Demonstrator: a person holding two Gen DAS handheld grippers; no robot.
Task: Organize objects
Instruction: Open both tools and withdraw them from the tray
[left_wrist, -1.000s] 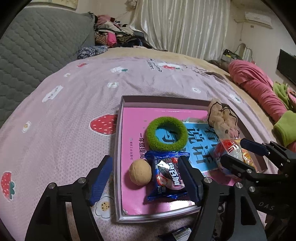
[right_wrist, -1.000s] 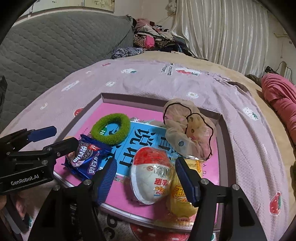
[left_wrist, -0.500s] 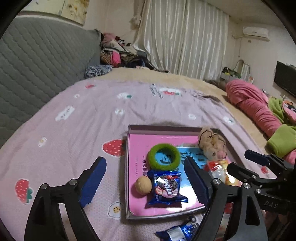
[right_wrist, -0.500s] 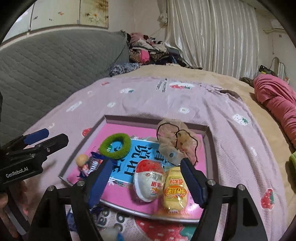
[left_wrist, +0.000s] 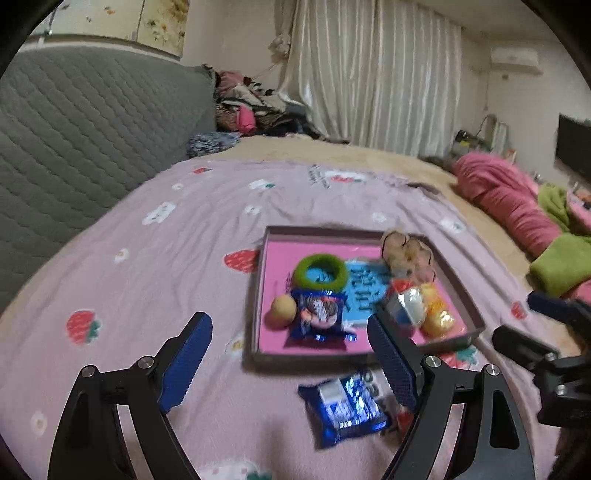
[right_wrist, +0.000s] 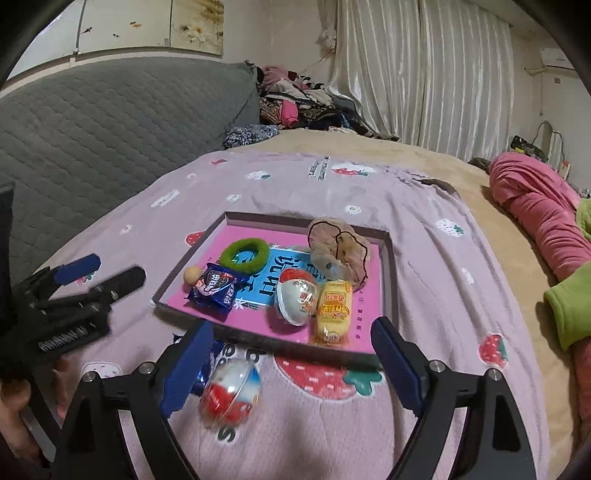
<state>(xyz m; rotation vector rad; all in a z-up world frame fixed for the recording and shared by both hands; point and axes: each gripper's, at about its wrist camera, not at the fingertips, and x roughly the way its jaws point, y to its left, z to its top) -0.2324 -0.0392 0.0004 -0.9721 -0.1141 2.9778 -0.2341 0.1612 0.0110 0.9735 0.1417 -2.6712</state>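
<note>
Both grippers have pulled back from the tray (right_wrist: 388, 266) over the last second, and each now hangs empty with its fingers spread wide. A moment ago they were down among the tray's contents; now the blue cookie packet (right_wrist: 214, 290), walnut-like ball (right_wrist: 192, 275), green ring (right_wrist: 244, 254), egg-shaped sweet (right_wrist: 297, 301) and yellow snack (right_wrist: 332, 310) sit inside it untouched, so those placements look finished.

What remains lies outside, on the pink bedspread (left_wrist: 147, 258). From the left gripper (left_wrist: 291, 365), a second blue packet (left_wrist: 345, 408) sits just past its right finger, at about 4 o'clock from the midpoint. From the right gripper (right_wrist: 291, 363), a red-and-white capsule (right_wrist: 231, 387) rests at about 7 o'clock, close beside its left finger, with a blue wrapper edge (right_wrist: 212, 358) partly hidden behind that finger. My guess is that these two go into the tray next.
</note>
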